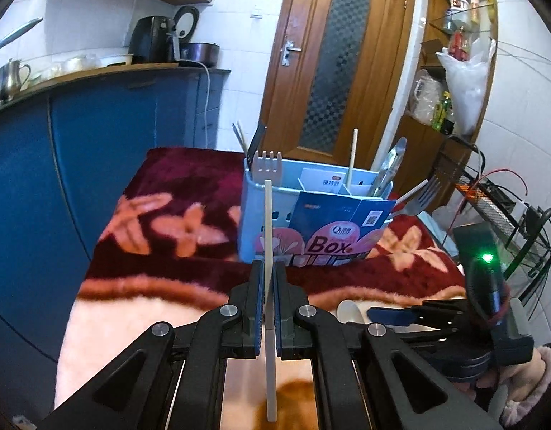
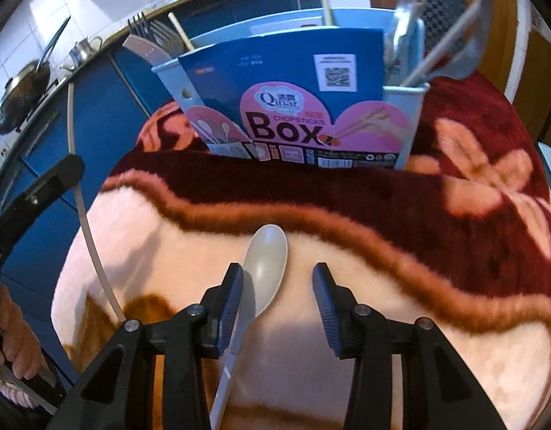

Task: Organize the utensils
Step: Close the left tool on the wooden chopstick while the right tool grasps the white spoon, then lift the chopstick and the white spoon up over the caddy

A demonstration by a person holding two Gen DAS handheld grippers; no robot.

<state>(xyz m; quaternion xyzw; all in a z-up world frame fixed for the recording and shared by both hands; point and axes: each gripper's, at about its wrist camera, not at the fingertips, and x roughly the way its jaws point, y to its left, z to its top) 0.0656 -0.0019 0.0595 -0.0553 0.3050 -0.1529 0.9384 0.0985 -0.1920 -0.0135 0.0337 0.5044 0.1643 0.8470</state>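
Pink "Qinar CHOPSTICKS Box" label (image 2: 293,122)

Bright, even indoor light — soft shadow on the blanket (image 2: 347,322) just ahead of the right gripper (image 2: 278,285). Strong fisheye bending and black corners at the edges — slight softness throughout, mild glare on far tiles.

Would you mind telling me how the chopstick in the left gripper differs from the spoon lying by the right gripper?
The chopstick is a thin straight stick; the spoon has a broad oval bowl on a narrow handle. The chopstick is clamped in the shut left gripper and lifted; the spoon lies loose on the blanket between the fingers of the open right gripper. Both are pale cream.
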